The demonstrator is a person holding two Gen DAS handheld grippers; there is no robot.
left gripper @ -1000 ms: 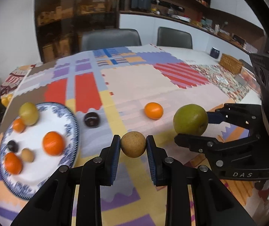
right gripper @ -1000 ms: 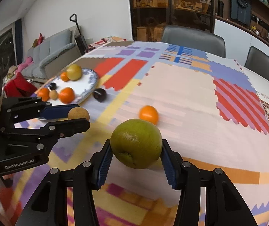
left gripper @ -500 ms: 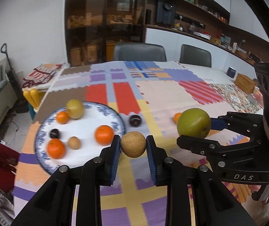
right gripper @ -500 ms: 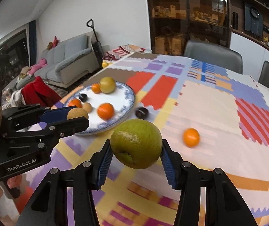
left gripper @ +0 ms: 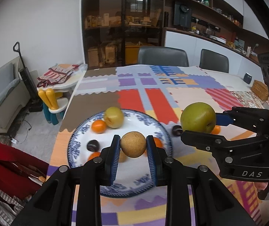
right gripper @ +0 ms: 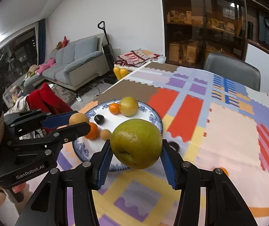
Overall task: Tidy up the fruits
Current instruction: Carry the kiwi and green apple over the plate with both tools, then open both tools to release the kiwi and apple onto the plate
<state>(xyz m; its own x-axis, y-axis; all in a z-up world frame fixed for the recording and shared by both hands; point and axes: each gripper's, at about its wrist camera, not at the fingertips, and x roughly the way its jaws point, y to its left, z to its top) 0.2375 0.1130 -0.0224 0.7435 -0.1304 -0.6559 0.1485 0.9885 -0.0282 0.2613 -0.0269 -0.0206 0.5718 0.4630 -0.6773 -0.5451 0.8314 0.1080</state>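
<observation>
My left gripper [left gripper: 133, 147] is shut on a small round brown fruit [left gripper: 133, 144] and holds it above the blue-rimmed white plate [left gripper: 134, 124]. My right gripper [right gripper: 136, 153] is shut on a large green pear [right gripper: 136, 143], held above the plate's right edge; the pear also shows in the left wrist view [left gripper: 198, 117]. On the plate lie a yellow-green fruit [left gripper: 114, 117], an orange [left gripper: 98, 126], a dark plum [left gripper: 92, 145] and other small fruits partly hidden by my fingers. A dark plum [left gripper: 177, 130] and an orange [left gripper: 215, 130] lie on the cloth right of the plate.
The table carries a patchwork cloth [left gripper: 159, 98] and its left edge is close to the plate. Two grey chairs [left gripper: 162, 56] stand at the far side. A wicker basket [left gripper: 260, 90] sits far right. A red garment [left gripper: 6, 162] lies off the table at left.
Both grippers have moved left with their fruits, from over the bare cloth to over the plate. The loose orange and plum now lie to the right of the grippers.
</observation>
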